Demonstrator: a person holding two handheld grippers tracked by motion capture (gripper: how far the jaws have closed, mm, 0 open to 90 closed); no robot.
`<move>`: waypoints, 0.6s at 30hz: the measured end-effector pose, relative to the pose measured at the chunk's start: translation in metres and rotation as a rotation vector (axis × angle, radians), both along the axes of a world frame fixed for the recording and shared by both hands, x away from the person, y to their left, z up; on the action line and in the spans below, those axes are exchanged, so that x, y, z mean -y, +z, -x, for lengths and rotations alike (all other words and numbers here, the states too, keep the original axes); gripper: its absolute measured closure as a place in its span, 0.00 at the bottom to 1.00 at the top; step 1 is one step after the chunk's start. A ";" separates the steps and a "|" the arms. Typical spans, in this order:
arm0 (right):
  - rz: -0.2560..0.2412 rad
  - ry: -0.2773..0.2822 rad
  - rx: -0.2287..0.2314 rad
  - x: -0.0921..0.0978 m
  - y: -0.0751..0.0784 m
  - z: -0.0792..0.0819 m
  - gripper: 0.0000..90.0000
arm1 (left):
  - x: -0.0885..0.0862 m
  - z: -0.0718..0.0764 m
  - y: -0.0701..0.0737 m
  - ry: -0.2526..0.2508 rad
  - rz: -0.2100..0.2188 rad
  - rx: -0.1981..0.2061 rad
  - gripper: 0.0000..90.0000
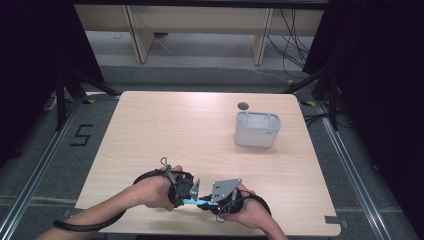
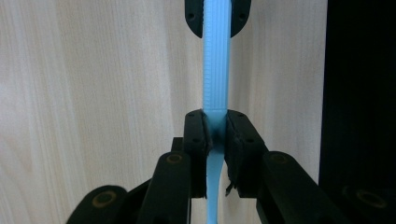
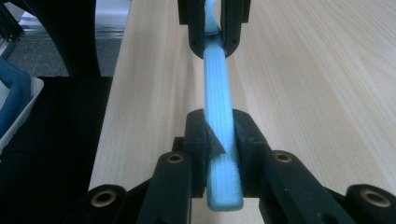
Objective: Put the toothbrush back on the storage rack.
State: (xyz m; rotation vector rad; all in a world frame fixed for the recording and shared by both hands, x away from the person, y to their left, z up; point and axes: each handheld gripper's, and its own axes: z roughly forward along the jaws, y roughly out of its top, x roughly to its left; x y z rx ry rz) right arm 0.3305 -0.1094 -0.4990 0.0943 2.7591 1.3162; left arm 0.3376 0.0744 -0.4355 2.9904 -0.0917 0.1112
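Note:
A light blue ribbed plastic handle (image 1: 194,202) is held between both grippers just above the near edge of the wooden table (image 1: 200,135). My left gripper (image 1: 192,192) is shut on the handle's thin neck end (image 2: 215,128). My right gripper (image 1: 212,202) is shut on its thick ribbed end (image 3: 220,140). The left gripper view shows the blue handle (image 2: 216,60) running up to the right gripper's jaws at the top. In the right gripper view the handle (image 3: 218,79) runs away to the left gripper's jaws. The two grippers face each other, a short length of handle between them.
A pale grey open container (image 1: 257,129) stands at the back right of the table, just behind it a round cable hole (image 1: 243,106). In the right gripper view a white tray edge with a blue object (image 3: 14,100) sits below the table's side.

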 end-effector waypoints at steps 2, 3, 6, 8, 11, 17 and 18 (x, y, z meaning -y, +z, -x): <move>0.002 -0.004 0.017 0.000 0.001 0.000 0.88 | 0.000 0.000 0.000 0.001 0.001 -0.006 0.87; 0.001 0.002 -0.006 0.000 0.000 0.000 0.88 | 0.000 0.000 0.000 0.001 0.000 -0.005 0.87; 0.004 -0.017 -0.018 0.000 0.001 0.003 0.88 | -0.001 0.000 0.001 0.003 0.005 -0.006 0.87; 0.008 -0.027 -0.025 0.001 0.002 0.004 0.88 | -0.001 -0.001 0.001 0.007 0.009 -0.009 0.85; 0.009 -0.030 0.010 0.002 0.002 0.003 0.88 | -0.003 -0.002 0.003 0.058 0.066 0.010 0.78; 0.002 -0.159 0.066 0.021 0.004 -0.003 0.88 | -0.016 0.002 0.017 0.157 0.250 0.048 0.55; 0.002 -0.159 0.066 0.021 0.004 -0.003 0.88 | -0.019 0.003 0.019 0.170 0.288 0.051 0.55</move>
